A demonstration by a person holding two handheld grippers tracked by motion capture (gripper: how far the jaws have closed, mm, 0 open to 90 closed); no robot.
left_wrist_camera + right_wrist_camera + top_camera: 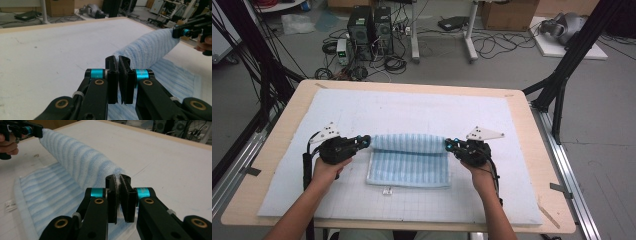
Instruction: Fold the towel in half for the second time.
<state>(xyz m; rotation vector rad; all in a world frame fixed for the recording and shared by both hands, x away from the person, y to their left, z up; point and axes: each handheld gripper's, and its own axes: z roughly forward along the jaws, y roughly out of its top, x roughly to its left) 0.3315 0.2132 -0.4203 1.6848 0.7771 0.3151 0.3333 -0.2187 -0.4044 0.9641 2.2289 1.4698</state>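
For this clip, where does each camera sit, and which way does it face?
High view: above the person's side, looking forward and down on the table; both forearms, left gripper, right gripper.
Left gripper view: on that gripper, facing along the towel to the right gripper.
Right gripper view: on that gripper, facing the opposite way.
Shared: the blue striped towel, pinched at both ends.

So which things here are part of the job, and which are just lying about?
In use:
- towel
- left gripper, shut on one corner
- right gripper, shut on the other
- mat

Lying about:
- computer towers
- cardboard box
- floor cables
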